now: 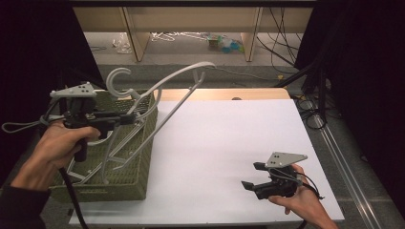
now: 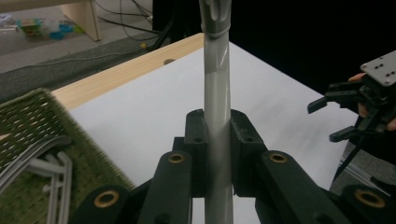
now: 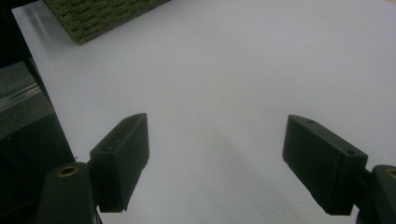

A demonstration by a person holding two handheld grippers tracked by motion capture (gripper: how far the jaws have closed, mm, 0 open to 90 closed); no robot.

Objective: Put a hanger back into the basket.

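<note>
Your left gripper [image 1: 128,118] has the grey hanger [image 1: 165,98] clamped tight, and it is up over the green woven basket [image 1: 138,186] at the left edge of the table. From the high view, the hanger tilts steeply: its hook [image 1: 117,78] curls above the basket's far rim, one long arm sweeps up and right over the white table top [image 1: 229,143], and its lower end slants down into the basket. In the left gripper view the two black jaws are pressed onto a straight grey bar of the hanger [image 2: 217,116], one pad on each side, with the bar running straight up between them. More grey hangers [image 2: 42,163] lie inside the basket, at the left of that view, resting flat on the woven floor.

Your left hand [image 1: 59,143] wraps the gripper's handle just above the basket's near left side, with the cable looping off to the left.

Over on the other side, your right gripper [image 1: 252,175] sits low above the near right part of the table, well apart from the basket and the hanger. Its jaws stand wide apart, nothing between them; in the right gripper view the two pads frame bare white table top [image 3: 224,93], and a corner of the basket [image 3: 98,16] peeks in at the top left. Your right hand [image 1: 301,198] holds it from below, jaws pointing left across the table towards the basket.
</note>
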